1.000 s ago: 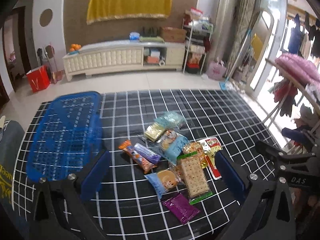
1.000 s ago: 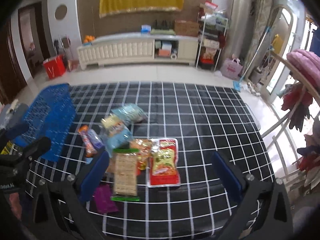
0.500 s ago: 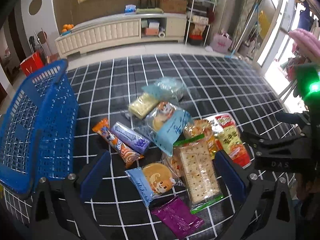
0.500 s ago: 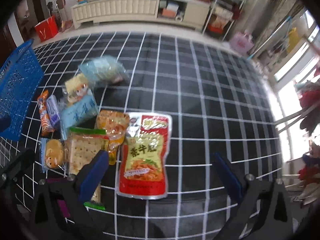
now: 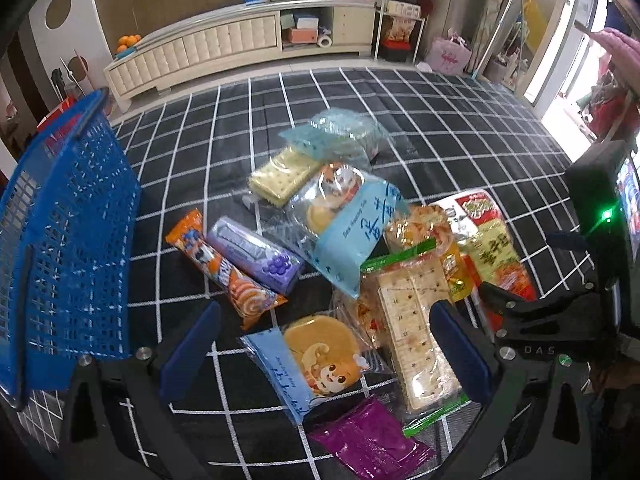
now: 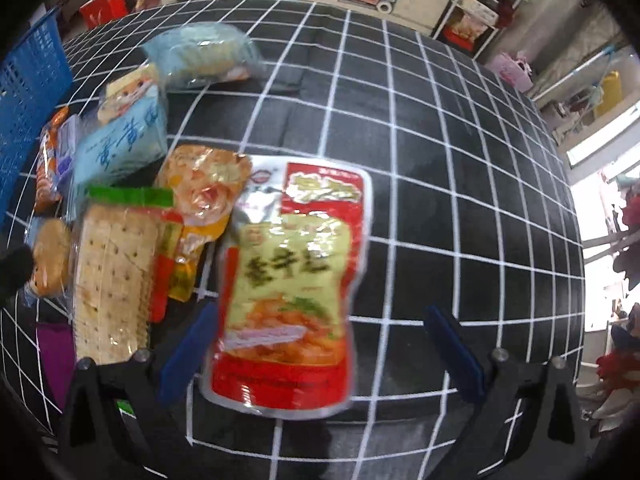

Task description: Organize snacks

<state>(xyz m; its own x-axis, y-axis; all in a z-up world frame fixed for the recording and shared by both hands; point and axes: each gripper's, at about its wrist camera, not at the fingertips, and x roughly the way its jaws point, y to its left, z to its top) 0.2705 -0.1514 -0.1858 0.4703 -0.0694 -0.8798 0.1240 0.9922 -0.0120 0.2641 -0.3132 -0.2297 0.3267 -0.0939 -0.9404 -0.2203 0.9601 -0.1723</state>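
Note:
Several snack packs lie in a heap on a black grid cloth. My left gripper is open above a blue cookie pack, between an orange roll pack and a green-edged cracker pack. A purple pack lies nearest. My right gripper is open over a red pouch; the pouch also shows in the left wrist view. The cracker pack lies left of it. A blue basket stands at the left.
A light-blue bag, a yellow biscuit pack and a purple grape pack lie mid-heap. The right gripper's body shows at the left view's right edge. A white cabinet stands beyond the cloth.
Both grippers have moved down and forward toward the snack heap. The packs look larger and closer. Both stay open.

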